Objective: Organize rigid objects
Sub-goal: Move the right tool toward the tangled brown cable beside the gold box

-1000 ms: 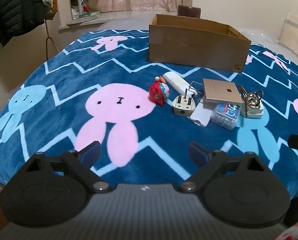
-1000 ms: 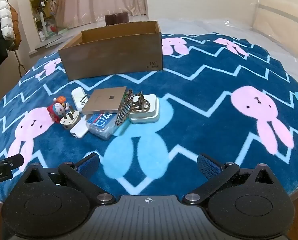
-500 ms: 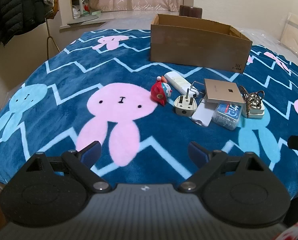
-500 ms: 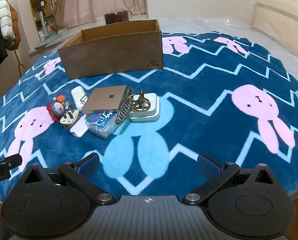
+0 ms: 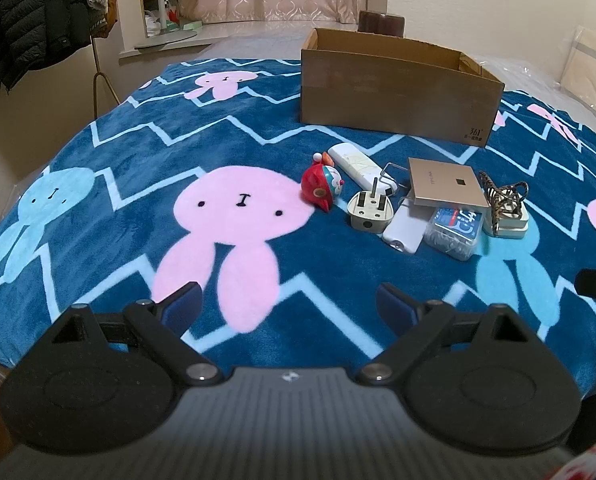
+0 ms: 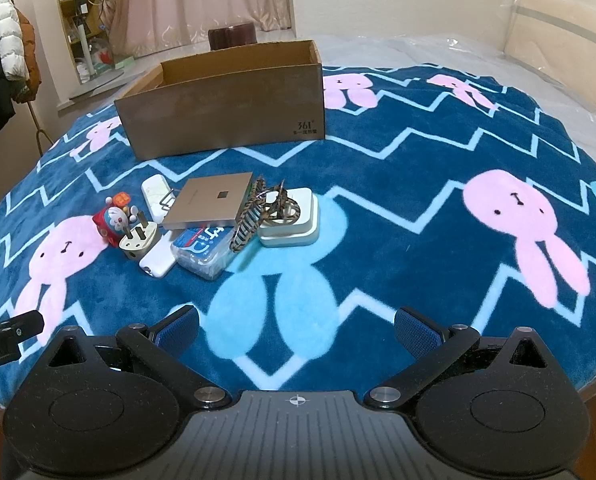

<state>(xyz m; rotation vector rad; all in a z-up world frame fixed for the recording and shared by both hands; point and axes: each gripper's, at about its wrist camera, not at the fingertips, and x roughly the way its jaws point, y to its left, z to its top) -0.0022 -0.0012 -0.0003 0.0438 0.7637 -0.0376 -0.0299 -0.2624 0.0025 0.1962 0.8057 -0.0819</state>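
Both cameras have crept slightly nearer the pile since a second ago; nothing on the bed has shifted. Largest first: a plush blue blanket [image 6: 378, 208] with rabbits, then a far open-topped cardboard box [image 6: 225, 112]. Nearer lies the clutter: a flat tan square card [image 6: 213, 200] (propped on other items), a white square box [image 6: 293, 220], a clear blue-labelled packet [image 6: 201, 248], a red toy [image 5: 322, 188] and a white plug [image 5: 370, 212]. Left gripper [image 5: 289, 304] and right gripper [image 6: 298, 328] hover wide apart, holding nothing.
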